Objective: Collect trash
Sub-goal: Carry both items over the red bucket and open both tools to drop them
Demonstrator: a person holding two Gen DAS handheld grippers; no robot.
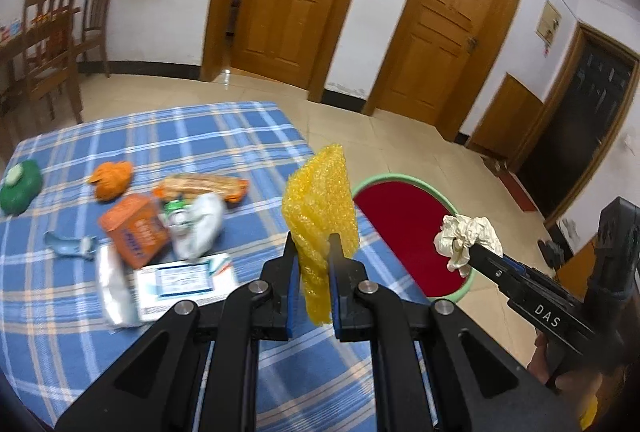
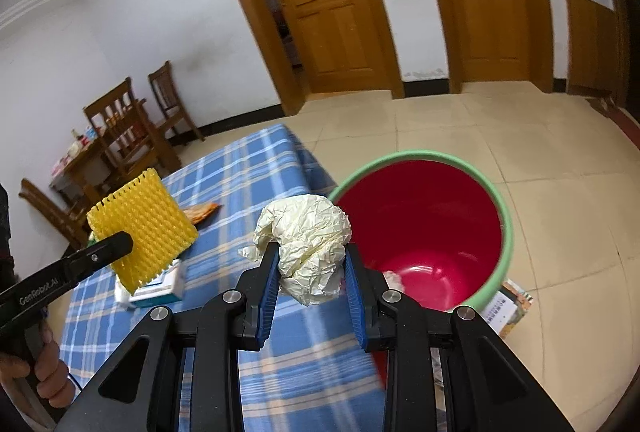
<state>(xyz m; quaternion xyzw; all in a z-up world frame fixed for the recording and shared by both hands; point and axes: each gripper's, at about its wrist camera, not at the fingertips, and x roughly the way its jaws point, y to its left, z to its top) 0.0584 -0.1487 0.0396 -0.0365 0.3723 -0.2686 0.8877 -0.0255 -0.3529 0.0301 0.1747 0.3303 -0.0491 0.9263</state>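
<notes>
The yellow foam fruit-netting sleeve point(image 1: 320, 216) stands upright between the fingers of the left gripper point(image 1: 314, 252), whose jaws are closed tight on its lower half; in the right wrist view the same sleeve point(image 2: 144, 228) shows as a ribbed yellow block held above the table's near edge, with one black finger point(image 2: 108, 246) across its face. The crumpled ball of cream-white paper point(image 2: 306, 236) sits pinched between the blue pads point(image 2: 267, 284) of the right gripper point(image 2: 310, 268), jaws drawn in on it with a moderate gap filled by the paper; seen from the left wrist view, that paper point(image 1: 466, 234) hangs at the gripper tip over the bucket's rim. The round bucket with pale green outside and deep red inside point(image 2: 506, 232) stands on the tiled floor just beside the table's corner, with a small pale scrap point(image 2: 394, 280) lying at its bottom. On the table covered with a blue plaid cloth point(image 1: 200, 135) more litter lies well apart from both grippers: an orange cardboard box point(image 1: 134, 230), a white crumpled plastic bag point(image 1: 200, 226), an orange snack wrapper point(image 1: 204, 185), a crumpled orange piece point(image 1: 110, 179), a flat white-and-blue packet point(image 1: 184, 282), and a green pouch with a pale cap point(image 1: 20, 185) at the far left edge
</notes>
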